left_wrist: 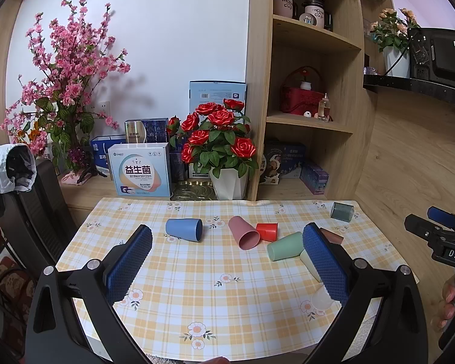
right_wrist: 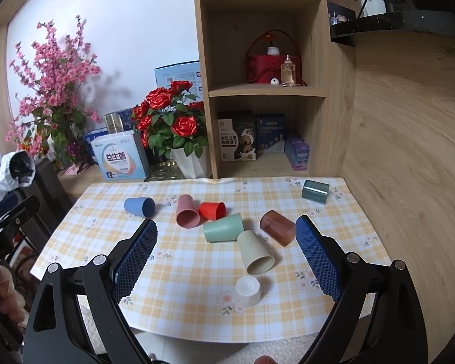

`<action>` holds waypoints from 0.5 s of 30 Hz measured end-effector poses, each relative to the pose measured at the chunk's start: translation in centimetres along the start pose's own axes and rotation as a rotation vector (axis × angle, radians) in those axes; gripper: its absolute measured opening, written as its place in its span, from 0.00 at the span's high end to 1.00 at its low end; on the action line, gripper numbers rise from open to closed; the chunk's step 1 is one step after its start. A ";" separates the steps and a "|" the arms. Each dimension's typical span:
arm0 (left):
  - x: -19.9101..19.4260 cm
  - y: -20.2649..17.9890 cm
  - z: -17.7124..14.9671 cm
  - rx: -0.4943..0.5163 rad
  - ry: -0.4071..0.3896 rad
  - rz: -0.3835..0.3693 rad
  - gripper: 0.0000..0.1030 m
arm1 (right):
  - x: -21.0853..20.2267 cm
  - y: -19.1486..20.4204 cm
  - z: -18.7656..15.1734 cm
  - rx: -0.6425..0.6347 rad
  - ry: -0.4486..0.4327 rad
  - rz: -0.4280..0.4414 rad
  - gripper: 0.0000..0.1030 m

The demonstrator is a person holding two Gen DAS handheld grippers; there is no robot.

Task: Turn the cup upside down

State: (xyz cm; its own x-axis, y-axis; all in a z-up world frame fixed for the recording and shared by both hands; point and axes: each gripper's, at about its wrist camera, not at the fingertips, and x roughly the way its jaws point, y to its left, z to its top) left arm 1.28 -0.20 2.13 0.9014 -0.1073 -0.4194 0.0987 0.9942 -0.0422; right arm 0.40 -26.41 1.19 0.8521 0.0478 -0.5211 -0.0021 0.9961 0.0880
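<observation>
Several cups lie on their sides on the checked tablecloth: a blue cup, a pink cup, a red cup, a green cup, a cream cup, a brown translucent cup and a grey-green cup. A white translucent cup stands upside down near the front. My right gripper is open and empty above the front of the table, with the cream cup between its fingers' lines. My left gripper is open and empty. The blue cup and pink cup lie ahead of it.
A white pot of red roses, boxes and pink blossoms stand behind the table. A wooden shelf unit rises at the back right. A black chair stands at the left. The right gripper's body shows in the left wrist view.
</observation>
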 end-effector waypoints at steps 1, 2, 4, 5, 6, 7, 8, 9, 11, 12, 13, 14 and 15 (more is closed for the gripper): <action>0.0 0.0 0.0 -0.001 0.000 0.000 0.06 | 0.0 0.0 0.0 -0.001 0.000 -0.001 0.13; 0.0 0.1 0.0 -0.001 0.000 -0.001 0.06 | 0.0 0.0 0.0 -0.001 0.000 -0.001 0.13; 0.0 0.0 0.0 0.000 0.000 0.000 0.06 | 0.0 0.1 0.0 -0.001 0.000 0.001 0.13; 0.0 0.0 0.0 0.000 0.001 -0.001 0.06 | -0.1 0.1 0.0 -0.002 -0.001 0.002 0.13; 0.0 0.1 0.0 0.000 0.001 -0.001 0.06 | -0.1 0.1 0.0 -0.004 -0.002 0.001 0.13; -0.1 0.0 0.0 0.000 0.001 -0.002 0.06 | -0.2 0.2 0.0 -0.005 -0.003 0.001 0.13; -0.1 0.0 0.0 0.000 0.001 -0.004 0.06 | -0.2 0.2 0.0 -0.003 -0.004 0.002 0.13; -0.1 0.0 0.0 0.000 0.000 -0.005 0.06 | -0.3 0.2 0.0 -0.004 -0.005 0.001 0.13; -0.2 -0.2 0.0 0.003 0.000 -0.007 0.06 | -0.3 0.2 0.0 -0.005 -0.006 -0.002 0.13; -0.2 -0.3 0.0 0.004 -0.001 -0.008 0.06 | -0.3 0.2 0.0 -0.006 -0.008 -0.004 0.13; -0.2 -0.3 0.0 0.004 -0.001 -0.009 0.06 | -0.4 0.2 0.1 -0.008 -0.010 -0.006 0.13; -0.2 -0.4 0.0 0.004 -0.001 -0.010 0.06 | -0.4 0.3 0.1 -0.009 -0.012 -0.008 0.13; -0.2 -0.3 0.0 0.004 -0.001 -0.010 0.06 | -0.5 0.3 0.1 -0.010 -0.014 -0.011 0.13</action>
State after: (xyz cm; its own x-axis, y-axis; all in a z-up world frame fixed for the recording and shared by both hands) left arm 1.02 -0.52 2.23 0.9009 -0.1171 -0.4179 0.1094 0.9931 -0.0424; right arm 0.05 -26.19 1.59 0.8593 0.0362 -0.5102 0.0017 0.9973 0.0736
